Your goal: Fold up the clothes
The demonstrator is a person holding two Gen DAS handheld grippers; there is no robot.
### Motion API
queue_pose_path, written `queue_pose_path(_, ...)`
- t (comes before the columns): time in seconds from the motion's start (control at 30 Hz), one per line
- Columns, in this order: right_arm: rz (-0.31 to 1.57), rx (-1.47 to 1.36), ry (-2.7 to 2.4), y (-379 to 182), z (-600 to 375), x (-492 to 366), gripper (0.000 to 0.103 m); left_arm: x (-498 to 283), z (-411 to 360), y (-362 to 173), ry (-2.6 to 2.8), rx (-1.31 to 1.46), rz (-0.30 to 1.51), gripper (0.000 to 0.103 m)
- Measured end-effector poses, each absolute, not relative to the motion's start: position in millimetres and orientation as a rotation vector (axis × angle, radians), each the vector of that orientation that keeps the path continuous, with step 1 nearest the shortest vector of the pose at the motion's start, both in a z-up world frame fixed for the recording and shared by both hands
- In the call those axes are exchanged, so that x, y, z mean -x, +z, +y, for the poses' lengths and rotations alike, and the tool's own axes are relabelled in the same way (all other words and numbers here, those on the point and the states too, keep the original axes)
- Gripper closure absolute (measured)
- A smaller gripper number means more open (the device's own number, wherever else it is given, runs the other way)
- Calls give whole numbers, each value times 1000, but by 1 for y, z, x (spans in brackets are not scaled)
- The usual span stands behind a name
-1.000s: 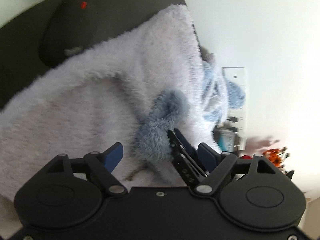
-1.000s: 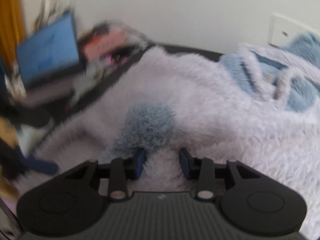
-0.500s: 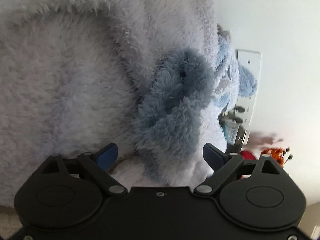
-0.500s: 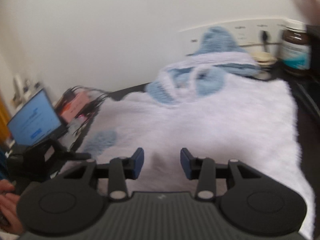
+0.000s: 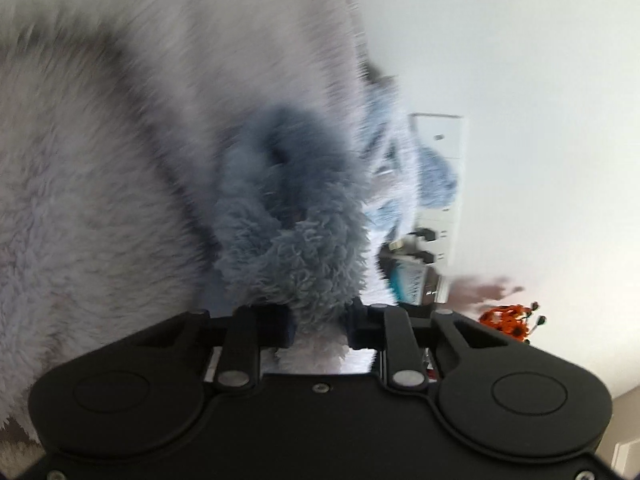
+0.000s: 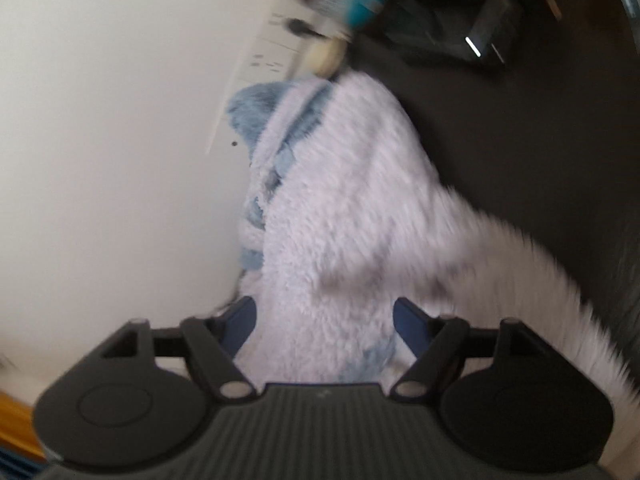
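Left wrist view. 1 fleece garment, pale lilac, thick pile, fills the left and centre of the picture. 1 blue cuff, shaggy, at the end of a sleeve, sits directly ahead of the left gripper. Jaws closing, nearly together, with the lower edge of the cuff pinched between them. Behind, at right: white wall, 1 socket strip, 1 labelled jar, orange flowers. Picture smeared.

Right wrist view. Same garment lies on a dark desk, its blue-trimmed hood end against the wall. 1 pale sleeve or edge sweeps off to the lower right, blurred. Right gripper: jaws opening, standing wide; fleece lies between them, but neither blue pad appears to press on it.

Handling, as a judgement. Soft, light, limp, bulky; the pile gives good purchase and is not slippery, but it compresses, so a shallow bite may slip off. Best holds are probably the cuffs, hem and shoulder seams, where layers are doubled.

Change from the earlier pictures. Half a second ago the left jaws stood wide on either side of the cuff; now they have it. The right jaws were narrower then, and that view showed the garment spread level; it now appears rotated.
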State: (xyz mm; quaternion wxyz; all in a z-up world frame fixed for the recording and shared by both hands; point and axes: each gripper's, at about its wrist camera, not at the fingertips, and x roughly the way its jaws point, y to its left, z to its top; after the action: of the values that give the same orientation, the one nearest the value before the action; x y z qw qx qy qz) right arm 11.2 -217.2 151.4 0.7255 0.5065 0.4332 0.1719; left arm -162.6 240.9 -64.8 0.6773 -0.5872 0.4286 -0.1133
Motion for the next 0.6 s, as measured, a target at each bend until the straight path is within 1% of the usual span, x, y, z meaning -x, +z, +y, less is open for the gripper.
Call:
queue_pose_path(0.17,1014,-1211,363,121,-211,-21,27,147,231,-18,-272,1180,860,84)
queue_pose_path(0.3,1005,-1336,294,99,-214,-33,27,125,215,18,-313,1094,807,84)
queue_pose_path(0.37,985,-1411,224,90,-219,-37,29,116,209,34,-330,1077,779,85)
queue_pose_path(0.4,962,-1443,195,89,-223,-38,36,111,207,40,-332,1074,766,85)
queue_pose_path(0.43,938,-1469,173,89,-226,-39,48,108,204,47,-332,1070,755,85)
queue_pose_path(0.47,913,-1477,173,92,-229,-40,52,103,201,53,-325,1049,744,85)
queue_pose_path(0.53,889,-1477,185,98,-234,-44,73,91,195,64,-306,994,722,86)
queue_pose_path(0.6,895,-1483,204,102,-235,-49,80,80,188,75,-288,940,699,86)
